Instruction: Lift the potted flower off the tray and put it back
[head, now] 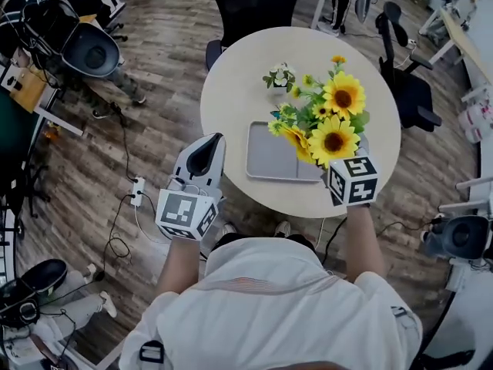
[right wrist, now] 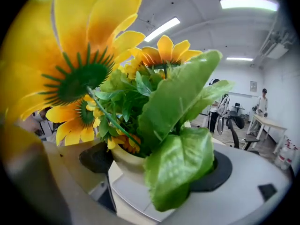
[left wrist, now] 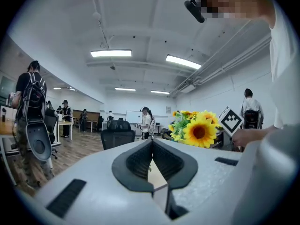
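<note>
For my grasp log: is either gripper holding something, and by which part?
The right gripper holds the potted sunflowers by the cream pot, under the leaves. The left gripper is shut, empty.

Open-plan office.
- Wood-plank floor point(head: 162, 75) below the left gripper point(head: 218, 139), with a power strip point(head: 138, 191) and cables to its left.
- Round table point(head: 231, 106) and black swivel chair point(head: 254, 6) ahead of it.
- Farther ahead: whiteboard point(left wrist: 133, 117), standing people point(left wrist: 146, 121).
- Overhead: ceiling strip lights point(left wrist: 111, 53).
</note>
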`<act>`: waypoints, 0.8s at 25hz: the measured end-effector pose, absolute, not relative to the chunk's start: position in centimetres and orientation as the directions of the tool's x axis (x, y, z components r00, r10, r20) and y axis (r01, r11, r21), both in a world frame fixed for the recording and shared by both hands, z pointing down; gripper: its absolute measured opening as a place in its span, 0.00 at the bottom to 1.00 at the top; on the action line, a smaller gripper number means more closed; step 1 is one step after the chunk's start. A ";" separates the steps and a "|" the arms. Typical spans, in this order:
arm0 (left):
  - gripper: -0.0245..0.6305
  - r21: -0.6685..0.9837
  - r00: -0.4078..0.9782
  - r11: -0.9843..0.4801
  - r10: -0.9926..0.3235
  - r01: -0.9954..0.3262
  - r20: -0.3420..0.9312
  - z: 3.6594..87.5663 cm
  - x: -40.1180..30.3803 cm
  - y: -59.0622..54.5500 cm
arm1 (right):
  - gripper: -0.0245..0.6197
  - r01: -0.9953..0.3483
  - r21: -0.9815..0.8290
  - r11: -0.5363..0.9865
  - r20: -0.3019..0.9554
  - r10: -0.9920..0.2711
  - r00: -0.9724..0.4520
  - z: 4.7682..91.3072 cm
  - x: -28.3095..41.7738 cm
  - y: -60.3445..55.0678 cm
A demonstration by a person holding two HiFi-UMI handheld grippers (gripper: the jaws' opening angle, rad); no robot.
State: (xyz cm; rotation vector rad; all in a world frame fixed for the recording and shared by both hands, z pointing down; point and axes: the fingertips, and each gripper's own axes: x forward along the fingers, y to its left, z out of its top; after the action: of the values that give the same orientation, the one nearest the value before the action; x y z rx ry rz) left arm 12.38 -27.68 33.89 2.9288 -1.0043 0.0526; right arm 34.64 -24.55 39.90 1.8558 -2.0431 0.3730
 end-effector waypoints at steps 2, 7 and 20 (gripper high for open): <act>0.05 0.024 0.808 -0.808 -0.588 -0.589 0.032 33.0 14.1 -26.3 | 0.78 -0.996 0.039 0.083 0.401 -0.914 -0.060 37.4 36.0 -22.0; 0.05 0.031 0.838 -0.837 -0.546 -0.546 0.015 33.3 14.6 -27.2 | 0.78 -0.998 0.031 0.050 0.369 -0.929 -0.035 34.7 35.6 -20.4; 0.05 0.037 0.833 -0.832 -0.554 -0.554 0.014 32.7 14.8 -26.5 | 0.78 -0.996 0.025 0.090 0.363 -0.929 -0.075 34.8 35.4 -20.6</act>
State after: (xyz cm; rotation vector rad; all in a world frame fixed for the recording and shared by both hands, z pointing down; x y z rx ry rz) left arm 14.76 -26.50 32.72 2.9696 -0.8979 0.0046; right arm 35.40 -20.65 34.81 1.9144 -2.0865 0.3336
